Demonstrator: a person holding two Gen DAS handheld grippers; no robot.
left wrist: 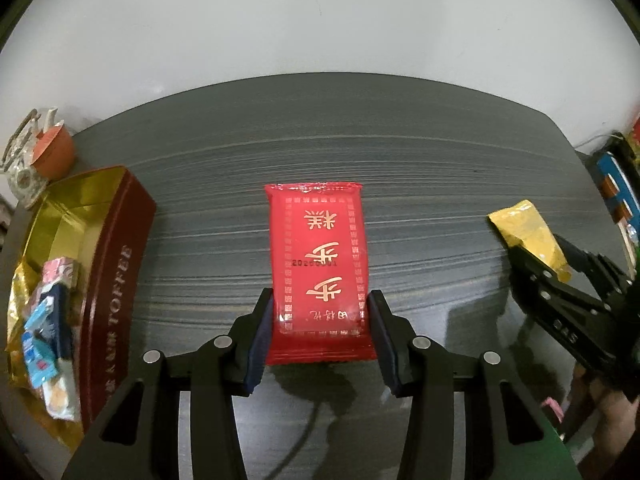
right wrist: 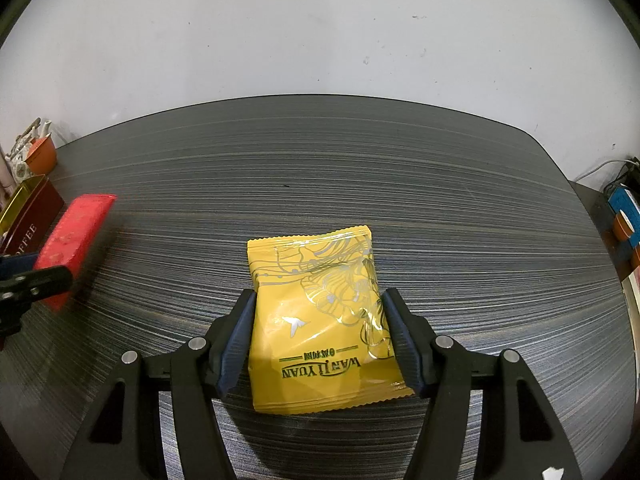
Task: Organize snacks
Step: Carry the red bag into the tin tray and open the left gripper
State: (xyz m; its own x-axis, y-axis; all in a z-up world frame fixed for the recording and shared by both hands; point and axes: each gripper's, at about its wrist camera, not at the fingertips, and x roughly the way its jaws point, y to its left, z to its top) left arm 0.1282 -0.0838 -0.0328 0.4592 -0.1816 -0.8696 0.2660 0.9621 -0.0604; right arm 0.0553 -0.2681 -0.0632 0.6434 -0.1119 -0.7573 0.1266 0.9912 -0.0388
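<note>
Left wrist view: left gripper has its two pads pressed on the long edges of a red packet, closed to the packet's width; packet appears lifted off the dark table.
Right wrist view: right gripper clamps a yellow packet by its sides, fingers closed on it.
Box: dark red toffee box sits at 9 o'clock of the left gripper, open, gold-lined, other small packets already inside.
Slip risk: glossy film, edge-only grip; either packet may slide out or twist during travel.
Crush risk: yellow packet already buckles between the pads; contents may break.
Collision risk: both grippers near; heading to one box together may clash.
Snag risk: box wall may catch a packet's end.
</note>
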